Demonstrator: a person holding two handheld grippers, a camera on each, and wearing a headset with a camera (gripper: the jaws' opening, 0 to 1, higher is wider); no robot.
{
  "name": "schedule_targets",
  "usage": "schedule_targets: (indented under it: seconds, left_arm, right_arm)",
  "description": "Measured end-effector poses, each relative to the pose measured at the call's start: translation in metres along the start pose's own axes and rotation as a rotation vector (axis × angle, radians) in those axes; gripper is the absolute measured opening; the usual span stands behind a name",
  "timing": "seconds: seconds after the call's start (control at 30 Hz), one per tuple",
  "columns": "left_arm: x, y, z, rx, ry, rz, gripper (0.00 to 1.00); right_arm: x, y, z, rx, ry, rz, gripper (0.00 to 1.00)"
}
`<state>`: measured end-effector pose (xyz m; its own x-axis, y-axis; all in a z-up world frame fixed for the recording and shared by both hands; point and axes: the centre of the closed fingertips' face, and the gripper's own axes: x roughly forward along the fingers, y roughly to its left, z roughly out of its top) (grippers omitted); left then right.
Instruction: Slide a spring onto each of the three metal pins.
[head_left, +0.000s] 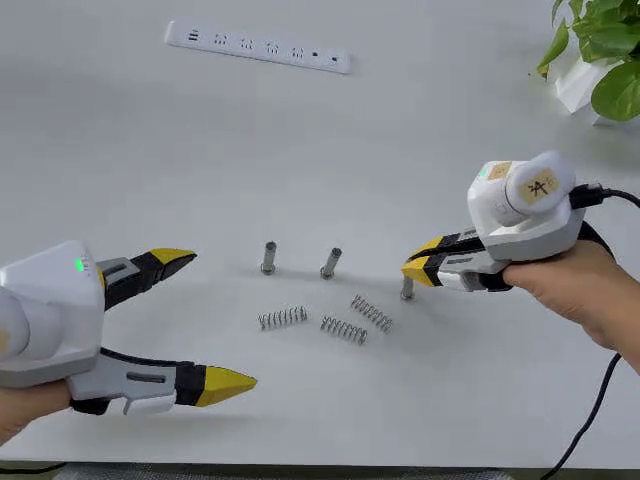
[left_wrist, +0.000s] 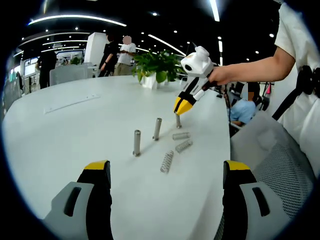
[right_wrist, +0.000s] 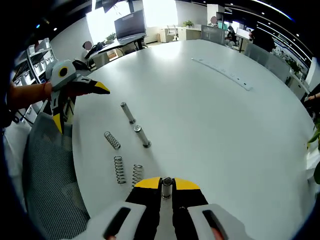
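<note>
Three short metal pins stand in a row on the white table: left pin (head_left: 269, 257), middle pin (head_left: 331, 263) and right pin (head_left: 407, 289). In front of them lie three loose springs (head_left: 283, 318) (head_left: 343, 329) (head_left: 371, 313). My right gripper (head_left: 411, 270) is shut on the right pin, whose head (right_wrist: 166, 182) shows between the yellow tips. Beyond it stand the other two pins (right_wrist: 142, 135) (right_wrist: 128, 112). My left gripper (head_left: 215, 320) is open wide and holds nothing, a little left of the springs. From its view (left_wrist: 167, 172) the nearest spring (left_wrist: 166, 161) lies just ahead.
A white power strip (head_left: 258, 46) lies at the far side of the table. A potted plant (head_left: 595, 50) stands at the back right. A black cable (head_left: 598, 400) hangs from the right gripper. The table's near edge (head_left: 300, 466) runs just below the left gripper.
</note>
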<state>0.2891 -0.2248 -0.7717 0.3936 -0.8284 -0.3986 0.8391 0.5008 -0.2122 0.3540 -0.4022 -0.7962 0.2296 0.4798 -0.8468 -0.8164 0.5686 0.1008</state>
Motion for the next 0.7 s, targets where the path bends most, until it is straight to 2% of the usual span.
schedule_targets:
  seconds: [0.7]
  left_arm:
    - [0.0006,-0.0014,-0.0011,0.001,0.004,-0.004,0.91]
  right_arm:
    - [-0.006,0.0019,-0.0074,0.004,-0.013,-0.015,0.03]
